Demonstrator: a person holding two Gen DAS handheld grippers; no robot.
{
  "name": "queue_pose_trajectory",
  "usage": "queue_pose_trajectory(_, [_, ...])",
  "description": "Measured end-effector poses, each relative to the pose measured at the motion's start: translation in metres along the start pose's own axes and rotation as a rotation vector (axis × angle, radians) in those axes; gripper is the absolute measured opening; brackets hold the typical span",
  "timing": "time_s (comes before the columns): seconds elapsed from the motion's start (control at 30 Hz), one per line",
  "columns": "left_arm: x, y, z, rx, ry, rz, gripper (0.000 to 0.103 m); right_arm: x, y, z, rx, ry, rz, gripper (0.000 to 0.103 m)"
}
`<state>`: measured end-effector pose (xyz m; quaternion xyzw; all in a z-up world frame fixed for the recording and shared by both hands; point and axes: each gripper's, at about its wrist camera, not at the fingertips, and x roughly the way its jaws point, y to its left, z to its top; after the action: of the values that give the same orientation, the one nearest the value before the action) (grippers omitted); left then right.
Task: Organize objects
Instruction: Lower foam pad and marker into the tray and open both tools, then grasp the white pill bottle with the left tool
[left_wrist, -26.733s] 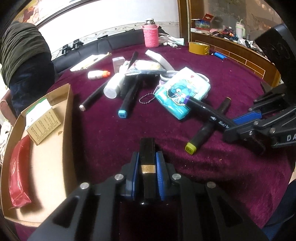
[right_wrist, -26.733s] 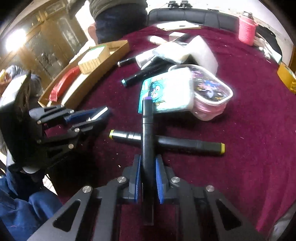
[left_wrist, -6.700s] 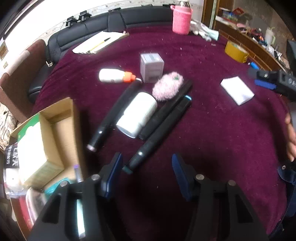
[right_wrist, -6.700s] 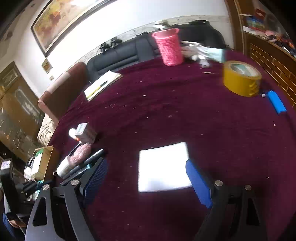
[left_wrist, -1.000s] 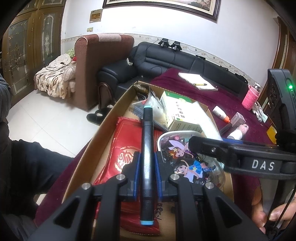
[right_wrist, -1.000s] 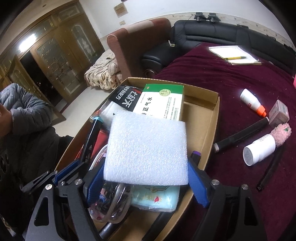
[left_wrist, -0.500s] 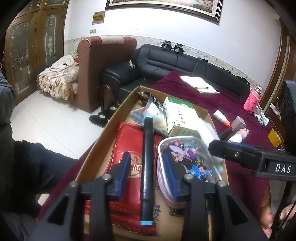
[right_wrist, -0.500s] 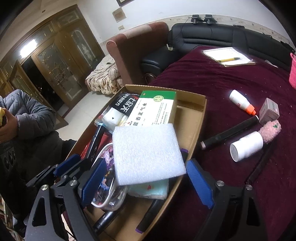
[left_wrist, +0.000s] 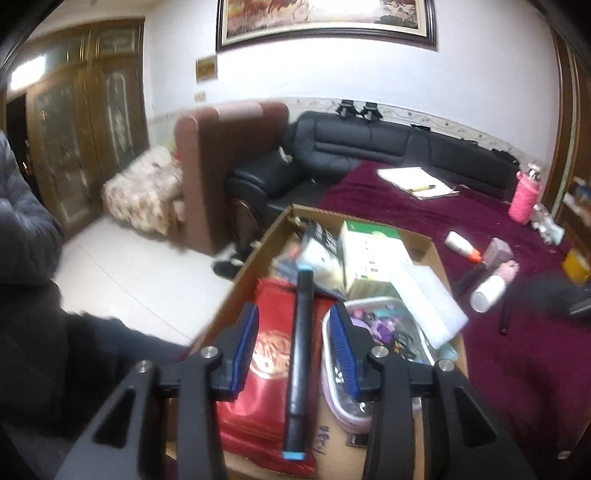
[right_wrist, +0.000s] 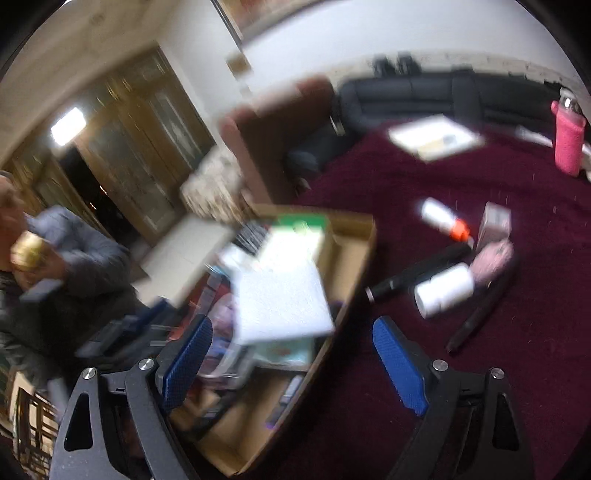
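L wrist view, from the left: person in dark jacket (left_wrist: 33, 314) at 9 o'clock, off the table. L gripper (left_wrist: 293, 328) has its jaws spread apart, gripping nothing; black marker w/ teal caps (left_wrist: 300, 354) lies between the blue pads, apart from both, resting on red pouch (left_wrist: 266, 369) inside cardboard box (left_wrist: 434, 251). At 3 o'clock of the marker: clear case w/ cartoon print (left_wrist: 376, 325); white foam pad (left_wrist: 428, 299) sits on top, green-white carton (left_wrist: 369, 254) at 12 o'clock of it. Outside box on maroon cloth (left_wrist: 517, 369), 2 o'clock: white bottle (left_wrist: 487, 291), orange-capped tube (left_wrist: 461, 245), pink fuzzy thing (left_wrist: 508, 269).

R wrist view, blurred: R gripper (right_wrist: 293, 363) spread wide, empty, over the box's right rim; foam pad at 12 o'clock of it.
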<state>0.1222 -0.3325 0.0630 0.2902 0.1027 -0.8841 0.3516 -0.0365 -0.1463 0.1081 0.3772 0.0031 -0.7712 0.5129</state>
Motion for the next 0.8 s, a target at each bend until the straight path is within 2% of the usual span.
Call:
queue_pose_trajectory(0.1, [-0.001, -0.010, 0.004, 0.035, -0.017, 0.047, 0.039, -0.043, 0.020, 0.007, -0.084, -0.111, 0.080, 0.096])
queue_pose_trajectory(0.17, [-0.009, -0.015, 0.008, 0.036, -0.036, 0.022, 0.039, -0.065, 0.017, 0.015, -0.075, -0.170, 0.100, 0.101])
queue_pose_trajectory(0.23, [-0.019, -0.023, 0.013, 0.055, -0.061, 0.003, 0.039, -0.073, -0.001, 0.022, -0.041, -0.195, 0.053, 0.103])
queue_pose_trajectory(0.27, [-0.026, -0.028, 0.017, 0.068, -0.078, -0.012, 0.039, -0.075, -0.020, 0.025, -0.001, -0.207, -0.026, 0.103])
queue_pose_trajectory(0.33, [-0.033, -0.038, 0.022, 0.094, -0.094, -0.043, 0.041, -0.076, -0.051, 0.026, 0.076, -0.203, -0.122, 0.103])
queue_pose_trajectory(0.43, [-0.038, -0.060, 0.029, 0.148, -0.084, -0.126, 0.043, -0.072, -0.102, 0.020, 0.191, -0.201, -0.195, 0.103])
queue_pose_trajectory(0.47, [-0.037, -0.069, 0.031, 0.165, -0.069, -0.159, 0.043, -0.067, -0.120, 0.015, 0.227, -0.186, -0.243, 0.103])
queue_pose_trajectory(0.63, [-0.018, -0.124, 0.034, 0.271, 0.025, -0.321, 0.041, -0.047, -0.175, -0.001, 0.364, -0.137, -0.287, 0.103])
queue_pose_trajectory(0.7, [0.003, -0.152, 0.038, 0.318, 0.091, -0.358, 0.025, -0.043, -0.193, -0.006, 0.410, -0.118, -0.292, 0.103])
queue_pose_trajectory(0.77, [0.025, -0.174, 0.041, 0.352, 0.180, -0.422, 0.023, -0.044, -0.202, -0.010, 0.423, -0.111, -0.292, 0.103])
queue_pose_trajectory(0.8, [0.036, -0.181, 0.043, 0.353, 0.206, -0.426, 0.023, -0.041, -0.206, -0.012, 0.428, -0.104, -0.300, 0.103])
